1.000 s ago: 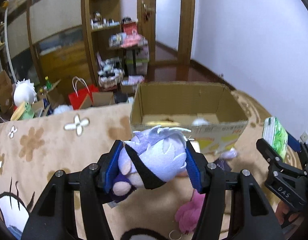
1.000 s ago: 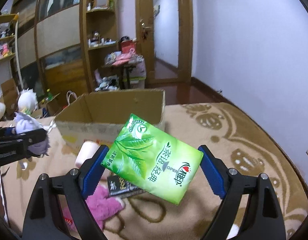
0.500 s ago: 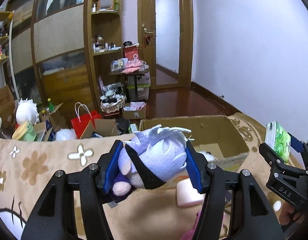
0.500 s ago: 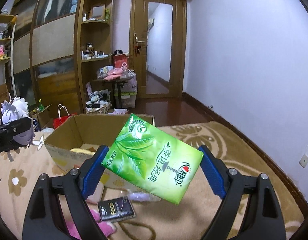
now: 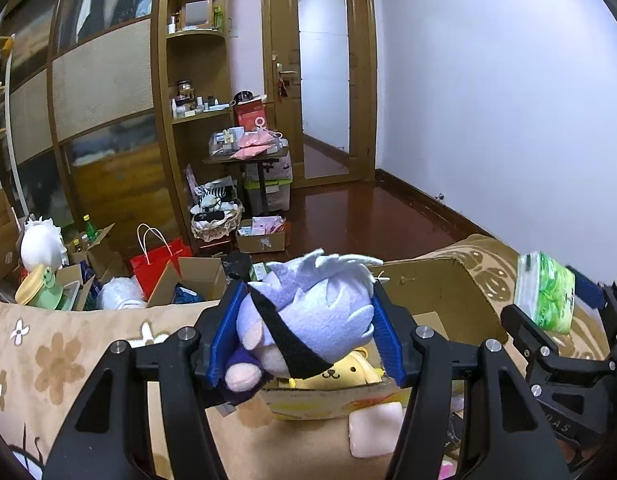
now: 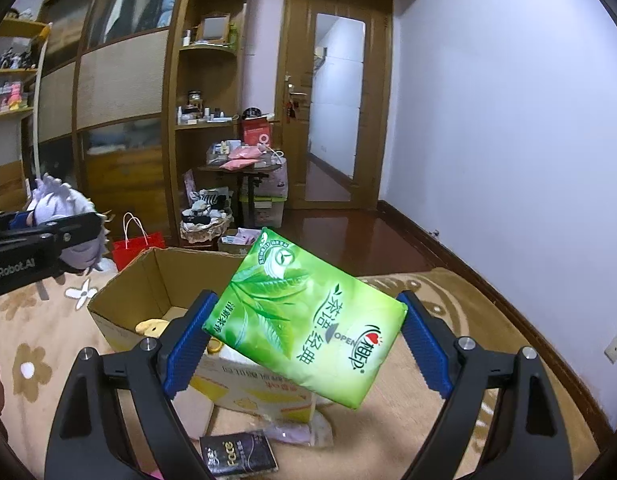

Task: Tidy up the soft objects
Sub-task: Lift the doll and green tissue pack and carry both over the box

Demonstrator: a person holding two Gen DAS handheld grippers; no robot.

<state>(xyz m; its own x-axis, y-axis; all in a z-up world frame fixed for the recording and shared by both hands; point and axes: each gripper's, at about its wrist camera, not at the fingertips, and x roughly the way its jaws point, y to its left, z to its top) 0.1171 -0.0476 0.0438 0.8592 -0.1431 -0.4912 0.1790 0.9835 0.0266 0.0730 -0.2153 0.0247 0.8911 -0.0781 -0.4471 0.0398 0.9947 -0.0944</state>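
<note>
Cluttered shelves (image 5: 196, 112) behind cardboard box (image 5: 440, 300).

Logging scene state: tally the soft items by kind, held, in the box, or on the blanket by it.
Plush toys: 2, lavender-haired doll in left gripper, yellow plush in cardboard box
Tissue packs: 1, green pack in right gripper
Pink pads: 1
Total: 4

Cardboard box (image 6: 148, 280) on flowered blanket (image 5: 48, 360)
</note>
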